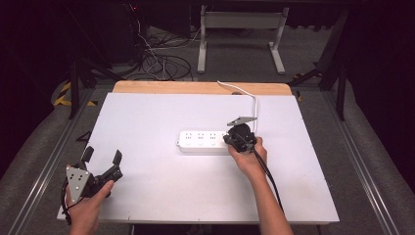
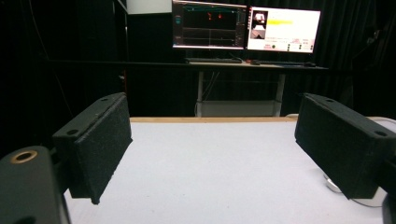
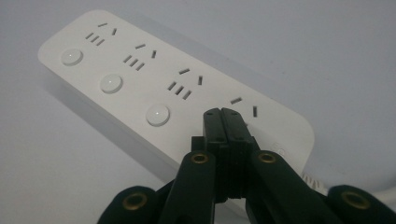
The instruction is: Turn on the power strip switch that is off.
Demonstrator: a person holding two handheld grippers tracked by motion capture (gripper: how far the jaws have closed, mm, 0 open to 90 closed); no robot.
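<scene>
White counter [image 1: 161, 191] carries a white power strip [image 1: 203, 141] near its centre, cable [image 1: 254, 105] running to the far edge. Right hand-held gripper [image 3: 227, 114] has its jaws pressed together, tips over the strip's cable-end socket. Left hand-held gripper [image 1: 102, 157] is held at the near left corner, jaws wide, gripping nothing.

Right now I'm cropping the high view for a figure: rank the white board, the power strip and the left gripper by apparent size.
1. White board, by far the largest.
2. Power strip and left gripper: about alike. The gripper sits nearer the camera, so I won't rank them.
</scene>
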